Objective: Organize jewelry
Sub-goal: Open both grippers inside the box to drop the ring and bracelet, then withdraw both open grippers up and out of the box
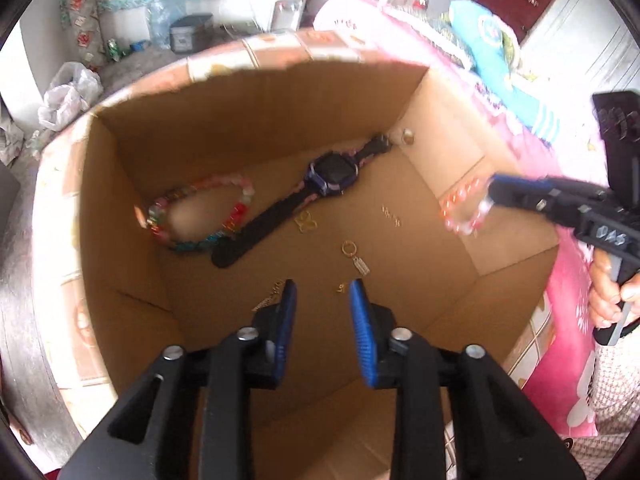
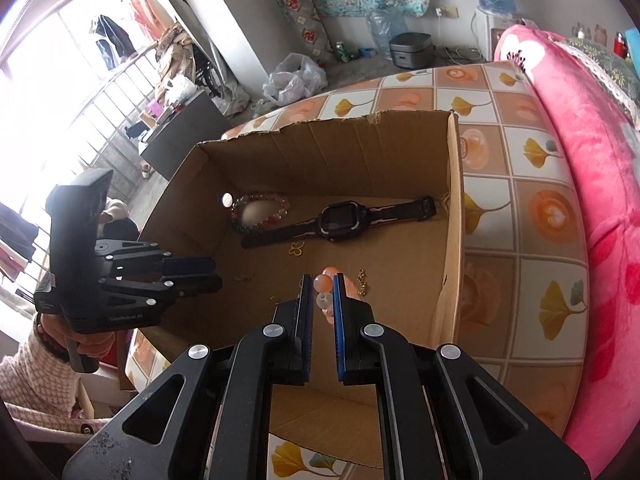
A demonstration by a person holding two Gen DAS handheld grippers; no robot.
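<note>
A cardboard box [image 1: 132,184] holds jewelry: a multicolour bead bracelet [image 1: 200,216], a black watch [image 1: 332,172], a gold butterfly piece [image 1: 306,222], a gold ring with tag [image 1: 354,254] and small gold chains. My left gripper [image 1: 322,292] is open and empty, above the box floor near the front. My right gripper [image 2: 322,284] is shut on an orange and clear bead bracelet [image 2: 325,286], held above the box's right side; it shows in the left wrist view [image 1: 466,210]. The box [image 2: 454,208], watch [image 2: 340,222] and multicolour bracelet [image 2: 260,212] also show in the right wrist view.
The box stands on a tiled-pattern surface [image 2: 532,208] beside a pink blanket [image 2: 592,168]. A white plastic bag [image 2: 294,78], a water bottle [image 2: 386,32] and a dark appliance [image 2: 410,50] sit on the floor behind.
</note>
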